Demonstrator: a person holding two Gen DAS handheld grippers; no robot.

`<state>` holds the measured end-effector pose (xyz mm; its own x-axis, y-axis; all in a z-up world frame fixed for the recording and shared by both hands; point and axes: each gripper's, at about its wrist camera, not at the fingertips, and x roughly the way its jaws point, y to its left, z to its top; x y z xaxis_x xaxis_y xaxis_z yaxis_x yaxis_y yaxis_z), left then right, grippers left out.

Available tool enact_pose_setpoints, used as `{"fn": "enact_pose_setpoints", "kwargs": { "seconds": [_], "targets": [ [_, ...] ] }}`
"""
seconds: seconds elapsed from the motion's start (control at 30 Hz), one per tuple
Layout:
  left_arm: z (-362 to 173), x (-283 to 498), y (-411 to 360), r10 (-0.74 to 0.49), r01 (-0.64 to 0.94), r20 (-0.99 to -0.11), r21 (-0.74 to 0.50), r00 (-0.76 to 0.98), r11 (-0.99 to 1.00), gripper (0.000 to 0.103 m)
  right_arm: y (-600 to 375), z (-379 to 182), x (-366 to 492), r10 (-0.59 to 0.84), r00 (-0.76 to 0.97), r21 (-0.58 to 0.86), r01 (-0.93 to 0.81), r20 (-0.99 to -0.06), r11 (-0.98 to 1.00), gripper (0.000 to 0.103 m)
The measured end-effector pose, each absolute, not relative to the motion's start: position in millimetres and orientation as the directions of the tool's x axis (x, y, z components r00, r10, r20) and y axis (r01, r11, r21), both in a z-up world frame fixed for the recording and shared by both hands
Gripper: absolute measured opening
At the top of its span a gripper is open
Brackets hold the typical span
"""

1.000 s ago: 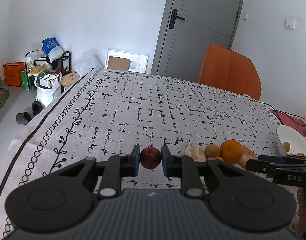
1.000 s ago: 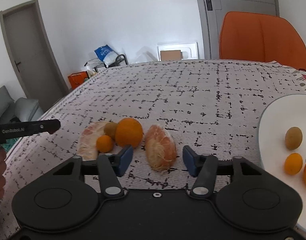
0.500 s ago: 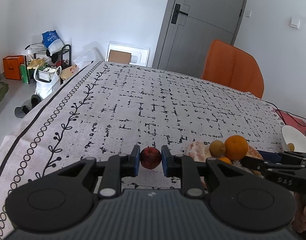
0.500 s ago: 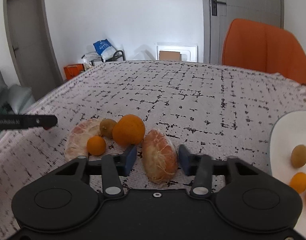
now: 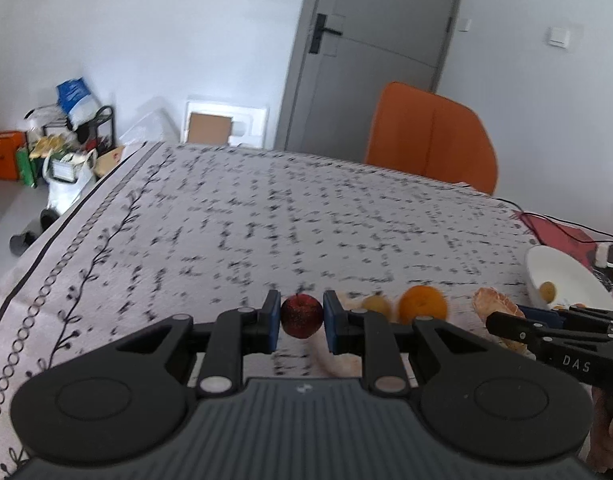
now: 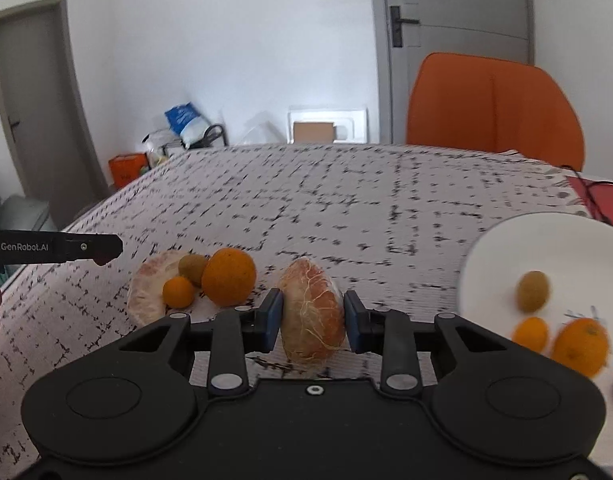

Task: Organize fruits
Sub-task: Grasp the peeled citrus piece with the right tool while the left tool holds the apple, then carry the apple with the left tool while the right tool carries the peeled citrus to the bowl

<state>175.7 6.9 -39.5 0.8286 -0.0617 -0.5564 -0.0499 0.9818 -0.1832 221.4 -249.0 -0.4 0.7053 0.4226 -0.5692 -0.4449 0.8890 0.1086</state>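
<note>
The left gripper (image 5: 302, 322) is clamped on a small red apple (image 5: 301, 315), while the right gripper's (image 6: 311, 318) jaws are closing around a peeled pomelo segment (image 6: 311, 316). A kiwi (image 6: 532, 291) and two oranges already lie in the white plate (image 6: 506, 248); four fruits remain on the tablecloth (image 6: 346, 200). The grippers read "GenRobot.AI" and "DAS".

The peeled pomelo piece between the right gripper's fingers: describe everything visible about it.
The peeled pomelo piece is a rounded, elongated chunk of pale orange-pink flesh laced with white pith strands, skin gone. It stands on end between the blue pads of the right gripper, whose jaws are closing on its two sides. Its lower end hides behind the gripper body, so contact with the patterned tablecloth cannot be told. Left of it lie an orange and other fruit; right, a white plate.
</note>
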Motion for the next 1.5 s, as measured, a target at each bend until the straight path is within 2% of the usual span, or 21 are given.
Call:
{"fn": "enact_pose_setpoints", "kwargs": {
  "seconds": [0.67, 1.5],
  "targets": [
    [-18, 183, -58, -0.161, 0.094, -0.510, -0.155, 0.845, 0.983, 0.021, -317, 28, 198, 0.347, 0.810, 0.130, -0.326, -0.472, 0.936, 0.031],
    [-8, 204, -148, -0.273, 0.261, -0.488, -0.095, 0.829, 0.961, 0.021, -421, 21, 192, 0.174, 0.883, 0.172, -0.108, -0.437, 0.979, 0.031]
  ]
}}
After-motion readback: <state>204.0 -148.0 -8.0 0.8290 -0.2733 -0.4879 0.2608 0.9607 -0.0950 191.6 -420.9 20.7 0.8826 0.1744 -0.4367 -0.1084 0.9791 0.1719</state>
